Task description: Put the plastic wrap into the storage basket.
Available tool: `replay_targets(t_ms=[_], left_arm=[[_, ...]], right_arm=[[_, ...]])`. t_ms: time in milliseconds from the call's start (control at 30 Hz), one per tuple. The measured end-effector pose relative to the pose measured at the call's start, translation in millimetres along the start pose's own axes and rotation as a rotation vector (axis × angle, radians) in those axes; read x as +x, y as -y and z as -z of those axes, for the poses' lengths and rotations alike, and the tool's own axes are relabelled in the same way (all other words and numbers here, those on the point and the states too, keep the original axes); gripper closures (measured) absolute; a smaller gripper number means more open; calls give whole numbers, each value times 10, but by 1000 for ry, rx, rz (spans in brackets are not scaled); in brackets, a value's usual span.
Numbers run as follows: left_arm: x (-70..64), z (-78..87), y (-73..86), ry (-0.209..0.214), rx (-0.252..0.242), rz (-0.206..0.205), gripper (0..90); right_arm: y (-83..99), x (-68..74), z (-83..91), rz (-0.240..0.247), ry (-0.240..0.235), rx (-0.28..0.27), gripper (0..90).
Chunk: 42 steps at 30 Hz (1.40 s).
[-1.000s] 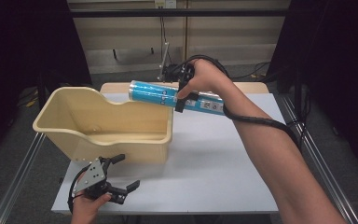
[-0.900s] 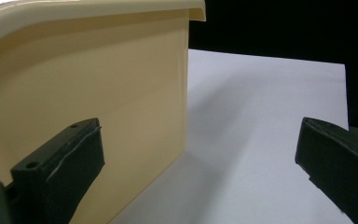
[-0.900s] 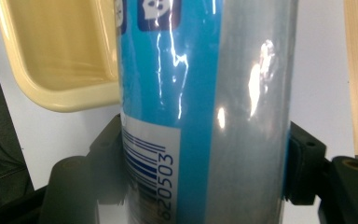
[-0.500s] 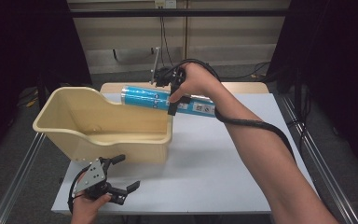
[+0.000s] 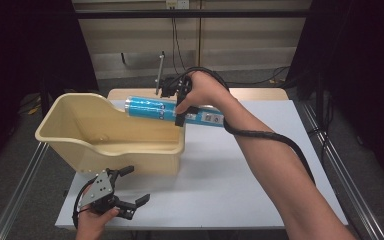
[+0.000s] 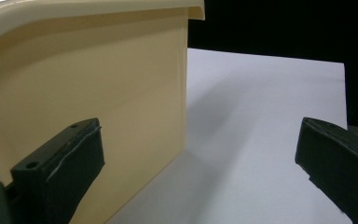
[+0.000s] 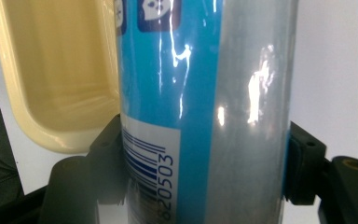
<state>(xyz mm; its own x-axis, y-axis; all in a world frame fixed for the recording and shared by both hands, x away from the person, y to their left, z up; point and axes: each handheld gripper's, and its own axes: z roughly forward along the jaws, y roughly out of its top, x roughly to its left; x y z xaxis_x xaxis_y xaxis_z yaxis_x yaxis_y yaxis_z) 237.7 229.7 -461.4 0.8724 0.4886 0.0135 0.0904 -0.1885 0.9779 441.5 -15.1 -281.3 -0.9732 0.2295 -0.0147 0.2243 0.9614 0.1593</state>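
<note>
Tube lies crosswise in your right claw, clamped mid-length, left end over the tub's far-right rim; left claw gapes empty, near side.

The left part of the white table top is taken up by a cream plastic tub with tall walls; its open inside is unobstructed from above. Its right rim is overhung by a long blue foil-wrapped tube, clamped in the right gripper. The near wall stands just beside the wide-spread left gripper. To the right of the tub, bare table is offered.
</note>
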Motion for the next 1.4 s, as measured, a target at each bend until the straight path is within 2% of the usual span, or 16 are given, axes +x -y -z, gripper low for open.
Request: replay_targets(t_ms=[133, 233, 267, 300, 367, 633, 1167, 1400], left_arm=[[5, 6, 1, -2, -1, -2, 8], [6, 9, 1, -2, -2, -1, 8], [3, 9, 0, 1, -2, 2, 8], [2, 8, 1, 1, -4, 2, 8], [7, 10, 1, 1, 2, -5, 8], [4, 18, -1, -1, -1, 0, 8], [-4, 13, -3, 3, 4, 1, 8], [2, 16, -5, 8, 9, -4, 8]], right_arm=[[-38, 15, -51, 6, -22, -18, 320], [-85, 23, -57, 13, -12, -6, 320], [-89, 25, -72, 11, -19, -22, 320], [-113, 31, -69, 13, -17, -8, 320], [-134, 43, -98, 16, -20, -19, 320], [-214, 71, -159, 29, -33, -9, 319], [-259, 79, -197, 31, -23, 0, 318], [-296, 106, -216, 55, -6, 13, 317]])
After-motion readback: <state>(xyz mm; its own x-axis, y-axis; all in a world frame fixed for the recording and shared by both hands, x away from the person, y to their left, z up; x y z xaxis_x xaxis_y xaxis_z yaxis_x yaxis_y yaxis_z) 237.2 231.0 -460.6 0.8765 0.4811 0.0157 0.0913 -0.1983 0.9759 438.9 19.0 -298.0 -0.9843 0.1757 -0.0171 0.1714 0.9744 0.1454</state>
